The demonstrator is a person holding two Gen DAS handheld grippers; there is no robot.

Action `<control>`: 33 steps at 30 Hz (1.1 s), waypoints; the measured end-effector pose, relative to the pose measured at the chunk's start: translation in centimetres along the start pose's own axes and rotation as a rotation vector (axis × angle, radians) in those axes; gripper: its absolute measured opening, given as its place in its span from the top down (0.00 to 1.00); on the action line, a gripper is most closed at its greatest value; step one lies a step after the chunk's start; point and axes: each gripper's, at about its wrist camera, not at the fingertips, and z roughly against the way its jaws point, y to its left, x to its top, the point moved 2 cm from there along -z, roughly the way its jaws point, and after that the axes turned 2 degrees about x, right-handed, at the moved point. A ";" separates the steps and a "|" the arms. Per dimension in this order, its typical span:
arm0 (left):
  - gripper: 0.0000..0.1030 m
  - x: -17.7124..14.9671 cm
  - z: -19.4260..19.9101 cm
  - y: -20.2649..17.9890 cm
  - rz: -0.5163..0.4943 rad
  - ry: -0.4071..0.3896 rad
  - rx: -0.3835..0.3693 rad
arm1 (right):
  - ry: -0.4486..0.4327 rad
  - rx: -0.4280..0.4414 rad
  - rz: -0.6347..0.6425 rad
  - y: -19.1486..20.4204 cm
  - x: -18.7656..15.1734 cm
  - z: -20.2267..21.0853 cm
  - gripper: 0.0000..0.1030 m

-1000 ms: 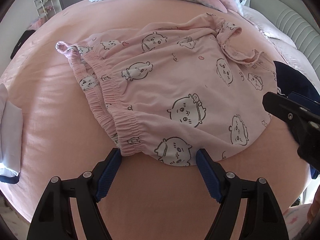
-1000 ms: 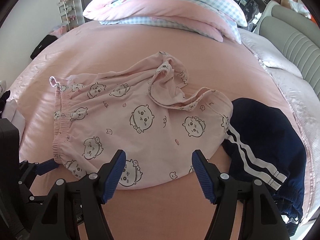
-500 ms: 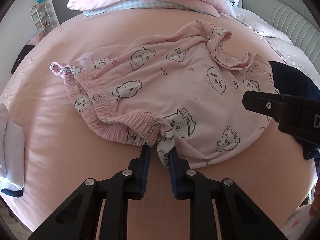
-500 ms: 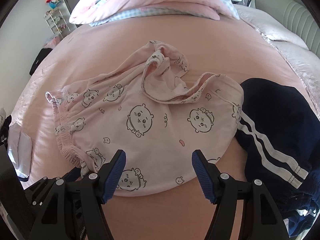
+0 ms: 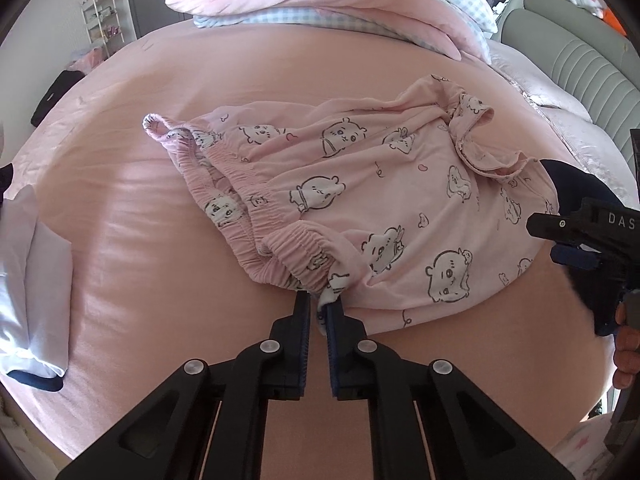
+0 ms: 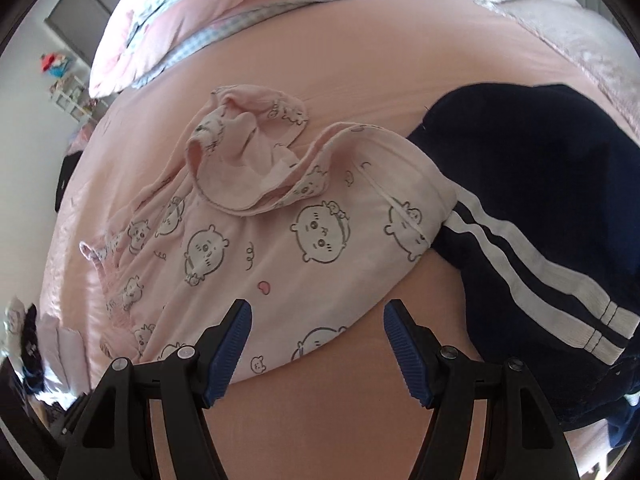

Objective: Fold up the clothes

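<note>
Pink pyjama shorts printed with cartoon faces lie spread on the pink bed sheet, elastic waistband to the left. My left gripper is shut on the near corner of the waistband, which bunches up between the blue pads. In the right wrist view the same shorts fill the middle, their leg openings rumpled at the top. My right gripper hangs open just above the shorts' near hem, its blue fingertips wide apart with nothing between them. From the left wrist view the right gripper's body shows at the right edge.
Navy trousers with two white stripes lie right of the shorts, partly under their edge. A pink and checked duvet is piled at the bed's far side. A folded white garment lies at the left edge. A grey padded headboard stands at the right.
My left gripper went from open to shut on the waistband corner and has pulled it up and toward me. My right gripper has moved right and tilted, staying open.
</note>
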 end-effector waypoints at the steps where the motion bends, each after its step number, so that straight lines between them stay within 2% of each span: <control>1: 0.94 -0.1 0.1 0.1 0.004 0.002 0.000 | 0.005 0.012 -0.029 -0.4 0.1 -0.2 0.34; 8: 0.94 0.0 0.4 2.5 0.037 0.003 0.000 | 0.036 0.058 -0.130 -1.1 0.1 -1.3 0.34; 13: 0.94 -0.4 0.7 5.4 0.075 0.011 0.065 | 0.017 0.116 -0.223 -1.5 0.4 -1.7 0.33; 16: 0.94 -0.8 0.0 7.5 0.176 0.078 -0.073 | -0.003 0.185 -0.299 -2.1 0.7 -2.0 0.33; 19: 0.94 -1.3 -0.7 9.1 0.301 0.155 -0.254 | -0.014 0.236 -0.363 -2.8 1.0 -2.4 0.33; 23: 0.90 -1.7 -0.8 9.1 0.366 0.168 -0.367 | -0.024 0.295 -0.423 -3.4 0.7 -2.5 0.33; 24: 0.84 -1.7 -0.7 8.7 0.365 0.166 -0.388 | -0.028 0.308 -0.436 -3.4 0.5 -2.5 0.33; 25: 0.68 -1.8 -0.5 8.4 0.365 0.163 -0.408 | -0.032 0.321 -0.449 -3.4 0.4 -2.5 0.33; 26: 0.57 -1.8 -0.3 8.0 0.366 0.158 -0.433 | -0.037 0.330 -0.457 -3.5 0.2 -2.4 0.33; 27: 0.38 -1.7 -0.1 7.6 0.368 0.152 -0.459 | -0.042 0.339 -0.464 -3.5 0.1 -2.4 0.33; 28: 0.34 -1.7 0.0 7.2 0.369 0.152 -0.472 | -0.047 0.344 -0.465 -3.7 0.2 -2.3 0.33; 33: 0.34 -1.9 0.4 5.0 0.372 0.171 -0.497 | -0.085 0.344 -0.444 -4.1 -0.2 -1.9 0.33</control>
